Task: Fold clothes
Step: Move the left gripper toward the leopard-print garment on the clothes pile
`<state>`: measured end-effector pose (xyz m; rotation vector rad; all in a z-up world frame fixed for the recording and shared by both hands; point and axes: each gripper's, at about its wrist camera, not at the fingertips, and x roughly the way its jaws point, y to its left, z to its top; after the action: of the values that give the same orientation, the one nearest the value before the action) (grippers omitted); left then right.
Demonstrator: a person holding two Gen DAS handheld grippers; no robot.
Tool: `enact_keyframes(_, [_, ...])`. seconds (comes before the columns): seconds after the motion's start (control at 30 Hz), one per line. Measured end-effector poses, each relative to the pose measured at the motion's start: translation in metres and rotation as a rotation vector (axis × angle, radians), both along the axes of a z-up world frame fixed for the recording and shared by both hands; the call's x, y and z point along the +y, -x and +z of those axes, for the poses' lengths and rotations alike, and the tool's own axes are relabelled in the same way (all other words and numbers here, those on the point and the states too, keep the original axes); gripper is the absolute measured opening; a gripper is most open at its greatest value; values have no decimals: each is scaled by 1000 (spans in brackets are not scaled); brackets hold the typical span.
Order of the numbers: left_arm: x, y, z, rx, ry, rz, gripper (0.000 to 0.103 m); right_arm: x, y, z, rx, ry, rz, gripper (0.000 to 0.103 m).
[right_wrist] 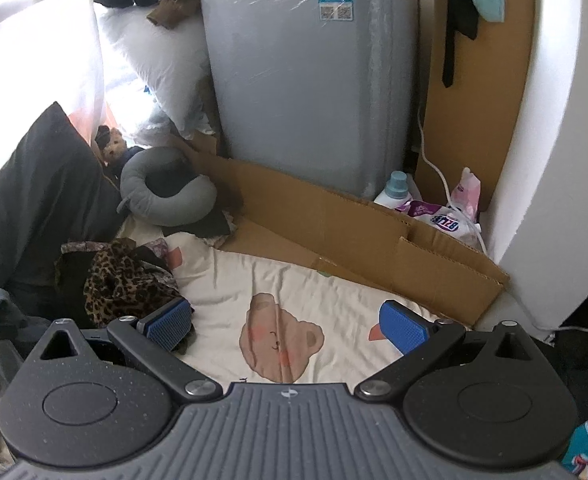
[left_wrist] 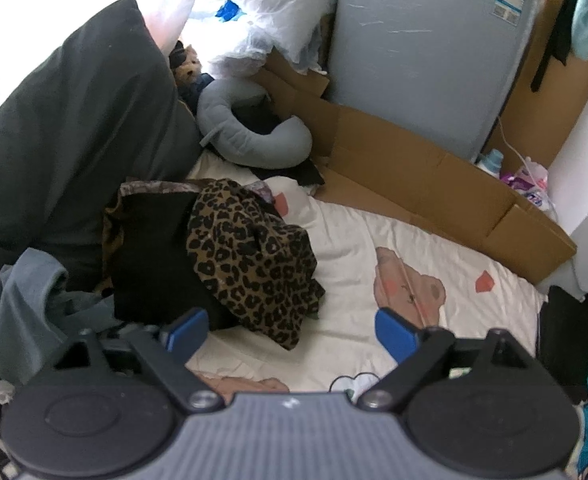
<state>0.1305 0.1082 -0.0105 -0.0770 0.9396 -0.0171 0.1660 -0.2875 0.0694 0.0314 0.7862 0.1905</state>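
Left wrist view: the left gripper (left_wrist: 292, 330), jaws wide and empty, hangs just short of the leopard garment (left_wrist: 254, 256) heaped on the bear sheet (left_wrist: 373, 216); the right gripper (right_wrist: 288, 326), equally wide, has the heap off its left finger, so the left looks nearer.

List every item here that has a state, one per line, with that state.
Left gripper: open, nothing between its fingers.
Right gripper: open, holding nothing.
Leopard-print garment: unfolded, crumpled on the bedsheet.
Black garment: heaped under the leopard-print one.
Cardboard box: flattened, lying open.
Detergent bottle: upright, capped.
Neck pillow: lying curled at the bed's far end.
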Motion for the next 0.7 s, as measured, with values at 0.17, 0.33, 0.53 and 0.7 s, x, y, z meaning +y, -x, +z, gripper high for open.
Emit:
enact_keyframes(0.17, [0,-13,-20,15,-9,8,89,0,-15,-23,11,-28,17,103])
enact_keyframes(0.33, [5,-26,-49,46,-9,45,90,6,-28,-50,5,5,27,103])
enact_keyframes(0.53, [7,-39,-81,61,11,55,95,10,-45,-83,36,-16,41,103])
enact_keyframes(0.7, [5,-51,-101,65,29,55,96,13,-57,-107,51,-34,49,103])
